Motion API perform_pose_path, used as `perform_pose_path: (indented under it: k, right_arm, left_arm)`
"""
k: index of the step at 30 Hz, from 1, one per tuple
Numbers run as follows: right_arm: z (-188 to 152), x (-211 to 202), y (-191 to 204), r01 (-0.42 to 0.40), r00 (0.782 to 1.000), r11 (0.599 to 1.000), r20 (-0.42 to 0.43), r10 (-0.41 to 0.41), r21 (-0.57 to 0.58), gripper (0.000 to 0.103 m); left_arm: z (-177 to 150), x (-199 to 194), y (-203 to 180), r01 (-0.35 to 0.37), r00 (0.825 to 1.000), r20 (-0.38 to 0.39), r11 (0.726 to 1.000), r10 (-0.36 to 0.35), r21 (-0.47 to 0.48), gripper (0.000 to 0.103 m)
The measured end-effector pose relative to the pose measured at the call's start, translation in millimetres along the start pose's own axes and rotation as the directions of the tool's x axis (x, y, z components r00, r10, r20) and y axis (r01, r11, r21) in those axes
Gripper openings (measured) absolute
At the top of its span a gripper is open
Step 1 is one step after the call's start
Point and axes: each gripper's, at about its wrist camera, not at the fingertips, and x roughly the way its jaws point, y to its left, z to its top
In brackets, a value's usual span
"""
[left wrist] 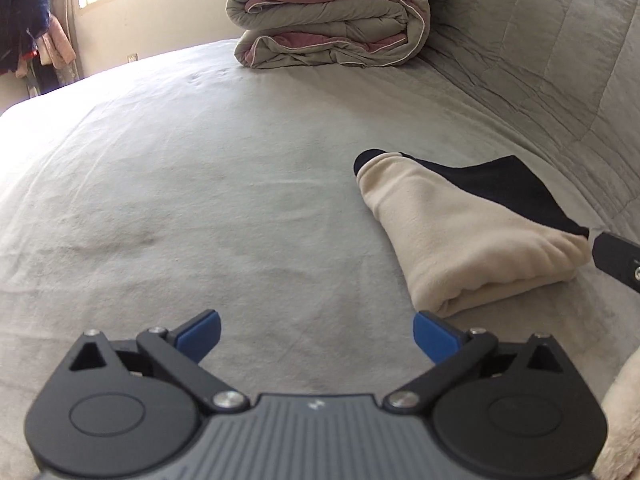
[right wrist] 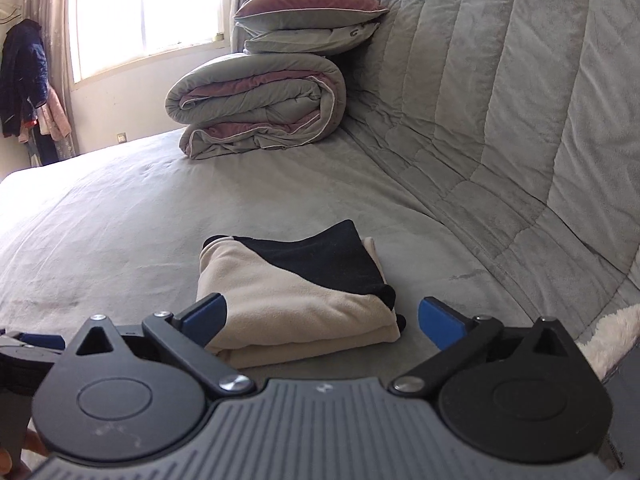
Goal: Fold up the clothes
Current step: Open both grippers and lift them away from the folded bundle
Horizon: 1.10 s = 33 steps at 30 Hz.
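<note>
Left wrist view shows the left gripper (left wrist: 316, 334) with its jaws spread wide and nothing between them, held over bare grey bedsheet (left wrist: 180, 200). Right of it lies the folded garment (left wrist: 460, 232), cream with a black panel, flat on the sheet. At that garment's right edge a black piece of the right gripper (right wrist: 322, 318) juts in. From the right wrist, those jaws also stand wide, pads clear of the garment, which lies just beyond them. Behind the garment sits a rolled duvet (right wrist: 260, 104) with pillows (right wrist: 308, 20) stacked on top.
</note>
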Motion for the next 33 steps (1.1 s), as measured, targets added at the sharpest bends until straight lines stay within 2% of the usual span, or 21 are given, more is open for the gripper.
perform_pose_path:
  k: [2,4,5,6,9,11,14,18,25,33]
  right_arm:
    - [-9.9,-2.7,1.5,-0.018,1.000,1.000,0.021,0.018,-0.008,0.103]
    - [-16.3,7.4,4.0,-0.049,0.999,0.998,-0.020,0.048,-0.034,0.103]
    - [-18.9,12.3,5.3,-0.062,0.997,0.997,-0.040,0.060,-0.047,0.103]
    - [-18.3,16.2,7.0,-0.059,0.997,0.996,-0.059,0.055,-0.064,0.103]
    - [-19.0,19.8,10.7,-0.065,0.996,0.996,-0.057,0.061,-0.066,0.103]
    - [-20.4,22.8,13.8,-0.087,0.995,0.993,-0.065,0.082,-0.082,0.103]
    - [-25.3,23.9,16.1,-0.065,0.995,0.992,-0.086,0.056,-0.111,0.103]
    - [-29.3,24.4,15.0,-0.035,0.995,0.988,-0.101,0.020,-0.147,0.103]
    - [-30.9,27.1,13.4,-0.030,0.993,0.988,-0.117,0.012,-0.152,0.103]
    - [-30.4,27.0,16.9,-0.043,0.993,0.985,-0.119,0.023,-0.168,0.103]
  left_arm:
    - [-7.5,0.4,3.0,-0.002,0.999,0.039,1.000,0.003,-0.024,0.102]
    - [-15.1,3.4,6.6,0.013,0.997,0.073,0.998,-0.009,-0.062,0.102]
    - [-15.2,8.5,6.0,0.017,0.998,0.063,0.997,-0.013,-0.072,0.102]
    - [-12.0,13.0,3.2,0.011,0.999,0.039,0.998,-0.009,-0.066,0.102]
    - [-12.6,9.1,-8.8,0.011,0.996,0.084,0.999,-0.009,-0.030,0.102]
    - [-15.4,15.3,-17.5,-0.003,0.999,0.052,1.000,0.003,0.007,0.102]
    - [-18.3,21.5,-22.8,-0.006,1.000,0.018,0.999,0.006,0.031,0.102]
    - [-20.7,15.9,-24.2,-0.002,1.000,0.030,0.999,0.001,0.033,0.102]
    - [-20.0,22.0,-24.7,-0.065,0.998,0.005,0.997,0.065,0.039,0.102]
    - [-19.0,23.4,-18.9,-0.037,0.999,-0.006,0.999,0.037,0.005,0.102]
